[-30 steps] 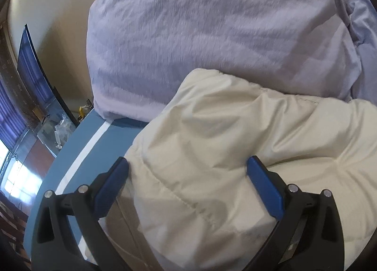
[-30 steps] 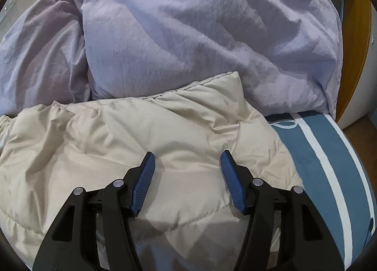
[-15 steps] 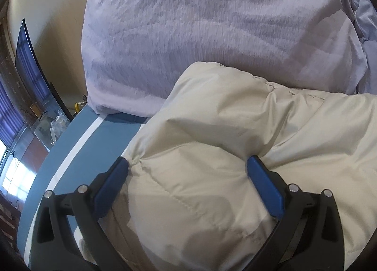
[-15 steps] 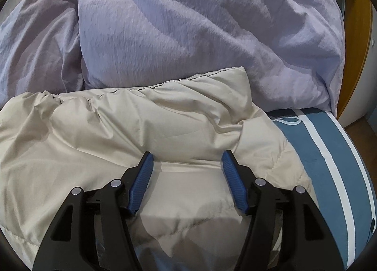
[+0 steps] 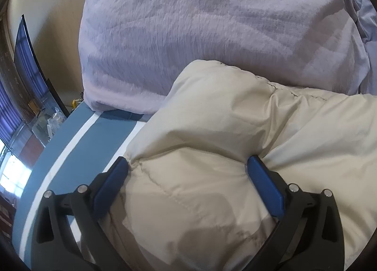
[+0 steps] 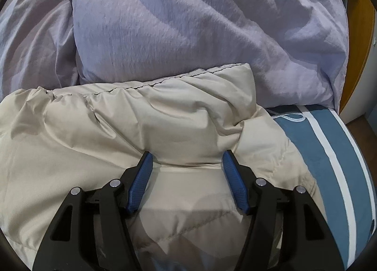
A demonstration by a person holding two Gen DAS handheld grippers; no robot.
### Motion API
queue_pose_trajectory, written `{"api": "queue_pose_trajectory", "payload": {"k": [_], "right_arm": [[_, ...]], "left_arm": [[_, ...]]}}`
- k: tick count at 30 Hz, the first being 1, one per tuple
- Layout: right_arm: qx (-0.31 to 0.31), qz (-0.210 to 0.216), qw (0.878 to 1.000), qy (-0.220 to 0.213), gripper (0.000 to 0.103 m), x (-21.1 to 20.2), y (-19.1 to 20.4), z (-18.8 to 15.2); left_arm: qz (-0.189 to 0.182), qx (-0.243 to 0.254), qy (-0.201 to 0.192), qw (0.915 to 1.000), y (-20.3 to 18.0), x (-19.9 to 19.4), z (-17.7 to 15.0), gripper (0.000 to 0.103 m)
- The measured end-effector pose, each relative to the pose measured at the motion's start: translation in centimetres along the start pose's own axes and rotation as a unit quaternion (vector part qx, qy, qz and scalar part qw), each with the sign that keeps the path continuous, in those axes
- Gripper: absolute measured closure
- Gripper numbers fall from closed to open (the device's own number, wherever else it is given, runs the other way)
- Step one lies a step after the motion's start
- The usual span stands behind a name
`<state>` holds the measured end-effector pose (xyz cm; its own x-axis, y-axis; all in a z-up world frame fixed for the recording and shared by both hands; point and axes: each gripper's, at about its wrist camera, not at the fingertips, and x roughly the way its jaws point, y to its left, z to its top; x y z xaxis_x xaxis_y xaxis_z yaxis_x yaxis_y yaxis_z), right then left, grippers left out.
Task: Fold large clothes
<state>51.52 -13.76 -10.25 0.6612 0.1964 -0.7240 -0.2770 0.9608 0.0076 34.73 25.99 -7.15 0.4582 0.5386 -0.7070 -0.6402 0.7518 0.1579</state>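
We see a bed (image 6: 329, 153) covered in a teal sheet with white stripes. A large lilac duvet (image 6: 200, 23) is heaped ahead of both tools, beyond everything else. In front of it lies a puffy cream quilted jacket (image 6: 117, 129), spread directly under and ahead of both tools, its stitched hem touching the duvet. Our left hand-held gripper (image 5: 187, 165) has its blue fingers spread wide, a bulge of the jacket swelling up between them and touching both. Our right hand-held gripper (image 6: 187, 159) is also parted, its blue fingers resting on the jacket on either side of a raised fold, not pinching it.
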Motion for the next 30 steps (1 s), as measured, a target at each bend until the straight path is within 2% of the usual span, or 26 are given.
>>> {"api": "queue_pose_trajectory", "payload": {"k": [3,5,9,11,14,18,30], "right_arm": [[0.008,-0.001,1.0,0.005,0.039,-1.2,0.1,0.6],[0.019,0.026,0.999,-0.016,0.039,-3.1,0.4,1.0],[0.009,0.078,0.996,-0.036,0.039,-5.7,3.3,1.6],[-0.014,0.1,0.994,-0.045,0.039,-6.8,5.7,1.6],[-0.036,0.113,0.992,-0.051,0.039,-7.4,8.1,1.4],[-0.042,0.114,0.991,-0.049,0.039,-6.9,9.6,1.2],[-0.048,0.103,0.993,-0.024,0.039,-4.0,10.9,-0.4]], "left_arm": [[-0.007,0.013,-0.01,0.9998,0.0,-1.6,0.1,0.003],[-0.022,0.017,-0.033,0.9991,-0.3,-3.6,0.3,0.003],[-0.083,0.026,-0.06,0.9944,-2.3,-7.5,0.8,0.002],[-0.115,0.034,-0.061,0.991,-4.0,-8.9,1.0,0.002],[-0.136,0.04,-0.045,0.9888,-6.3,-8.8,1.0,0.002],[-0.14,0.043,-0.026,0.9888,-8.1,-7.7,0.7,0.002],[-0.117,0.05,-0.015,0.9918,-10.6,-5.2,-0.2,0.002]]}}
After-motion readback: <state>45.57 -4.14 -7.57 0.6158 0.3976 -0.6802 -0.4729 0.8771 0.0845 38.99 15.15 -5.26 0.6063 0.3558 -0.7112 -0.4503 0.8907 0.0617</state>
